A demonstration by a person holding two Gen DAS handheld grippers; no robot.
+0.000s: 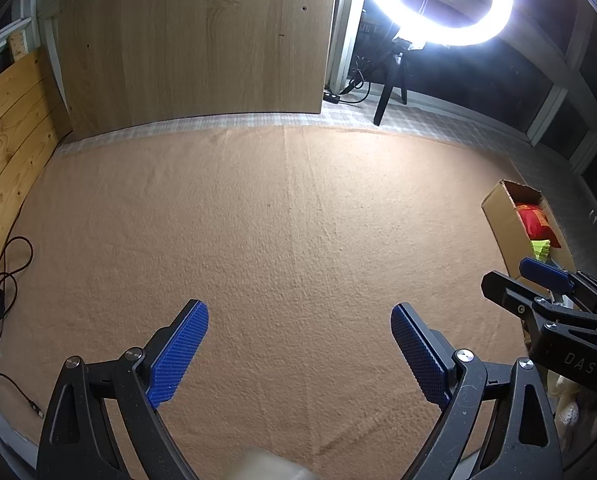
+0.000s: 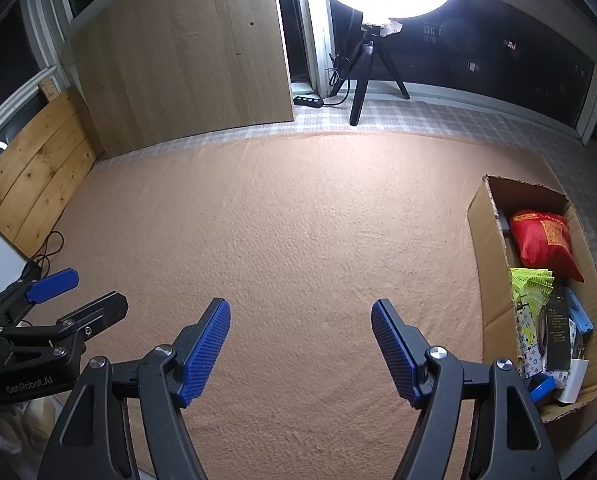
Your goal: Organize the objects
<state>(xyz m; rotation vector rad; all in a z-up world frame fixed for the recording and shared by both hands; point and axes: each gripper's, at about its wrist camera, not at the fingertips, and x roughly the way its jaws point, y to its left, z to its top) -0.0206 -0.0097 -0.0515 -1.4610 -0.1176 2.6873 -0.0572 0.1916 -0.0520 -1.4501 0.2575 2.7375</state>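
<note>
Evidently nothing is gripped: the left tool (image 1: 298,354) and right tool (image 2: 300,348) are both held open and empty above the bare peach blanket (image 2: 298,220). The objects, among them a red bag (image 2: 544,240), are already gathered in the cardboard box (image 2: 484,240) at the right, probably so the blanket is kept clear.

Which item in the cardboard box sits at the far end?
The red bag, at the far end of the cardboard box. The yellow-green mesh piece and the rest lie nearer the camera.
</note>
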